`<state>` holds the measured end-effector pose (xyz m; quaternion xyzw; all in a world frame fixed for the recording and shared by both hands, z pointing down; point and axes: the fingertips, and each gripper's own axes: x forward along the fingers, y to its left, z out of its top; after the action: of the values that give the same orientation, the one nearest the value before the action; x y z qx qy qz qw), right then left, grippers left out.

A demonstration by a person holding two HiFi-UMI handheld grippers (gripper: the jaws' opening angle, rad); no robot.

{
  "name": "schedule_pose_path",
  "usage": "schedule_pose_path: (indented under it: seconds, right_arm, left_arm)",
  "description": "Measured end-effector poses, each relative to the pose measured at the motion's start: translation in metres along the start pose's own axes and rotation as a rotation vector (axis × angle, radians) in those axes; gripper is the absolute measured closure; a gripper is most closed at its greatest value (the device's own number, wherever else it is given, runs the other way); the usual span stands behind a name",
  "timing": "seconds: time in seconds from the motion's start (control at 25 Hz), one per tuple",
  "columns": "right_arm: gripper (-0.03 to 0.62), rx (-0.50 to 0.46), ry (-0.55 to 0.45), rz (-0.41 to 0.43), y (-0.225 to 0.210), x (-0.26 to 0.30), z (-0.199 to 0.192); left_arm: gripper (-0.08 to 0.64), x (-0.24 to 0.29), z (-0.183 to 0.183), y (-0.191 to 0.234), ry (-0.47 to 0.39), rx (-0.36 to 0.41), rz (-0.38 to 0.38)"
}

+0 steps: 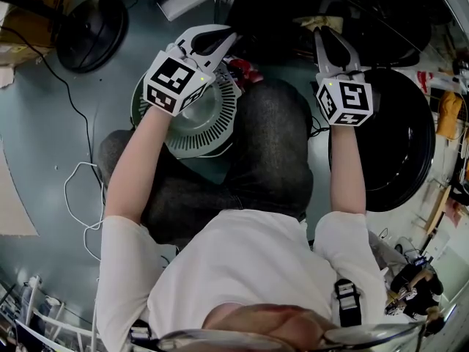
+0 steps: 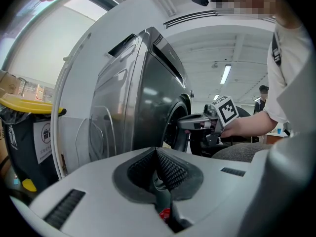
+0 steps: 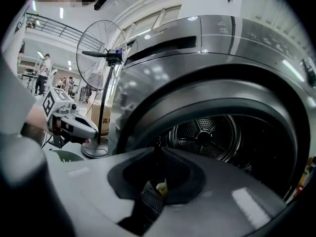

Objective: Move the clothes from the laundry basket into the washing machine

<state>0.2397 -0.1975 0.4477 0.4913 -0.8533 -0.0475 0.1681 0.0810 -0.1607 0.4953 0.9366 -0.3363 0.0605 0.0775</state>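
The white slatted laundry basket point(image 1: 209, 119) stands on the floor by my knee, with a red garment point(image 1: 240, 69) at its far rim. My left gripper point(image 1: 217, 44) hovers over the basket with its jaws together; a scrap of red point(image 2: 164, 214) shows low in the gap, and I cannot tell whether it is held. My right gripper point(image 1: 327, 38) is shut on a small pale piece of cloth point(image 3: 160, 186) and points at the washing machine's open drum point(image 3: 212, 137). The machine's round door point(image 1: 399, 141) hangs open at the right.
A floor fan's dark base point(image 1: 91, 28) and a cardboard box point(image 1: 26, 13) stand at the far left. A white cable point(image 1: 73, 196) loops over the floor on the left. A bin with a yellow lid point(image 2: 24, 107) is beside the machine.
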Motion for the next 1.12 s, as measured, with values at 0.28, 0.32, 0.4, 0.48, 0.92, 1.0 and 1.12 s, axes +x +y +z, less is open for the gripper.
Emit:
schedule_pose_path:
  seconds: [0.28, 0.32, 0.4, 0.48, 0.92, 1.0, 1.12]
  right_arm:
    - [0.581, 0.026, -0.026, 0.047, 0.016, 0.001, 0.008]
    - [0.581, 0.027, -0.030, 0.054, 0.018, 0.002, 0.009]
    - [0.581, 0.025, -0.037, 0.069, 0.025, 0.003, 0.013]
    - [0.581, 0.025, -0.046, 0.088, 0.032, 0.003, 0.017]
    - [0.583, 0.010, -0.089, 0.216, 0.067, 0.005, 0.032]
    - [0.583, 0.006, -0.093, 0.232, 0.073, 0.007, 0.032]
    - [0.583, -0.004, -0.103, 0.261, 0.082, 0.012, 0.034]
  left_arm:
    - [0.554, -0.002, 0.001, 0.006, -0.004, -0.008, 0.017]
    - [0.555, -0.003, 0.002, 0.008, -0.006, -0.010, 0.019]
    - [0.554, -0.004, 0.002, 0.010, -0.008, -0.011, 0.022]
    - [0.554, -0.004, 0.002, 0.010, -0.008, -0.010, 0.022]
    - [0.554, -0.002, 0.004, 0.009, -0.010, 0.007, 0.032]
    - [0.554, -0.005, 0.006, 0.009, -0.015, 0.007, 0.040]
    - [0.554, -0.011, 0.011, 0.012, -0.030, 0.008, 0.059]
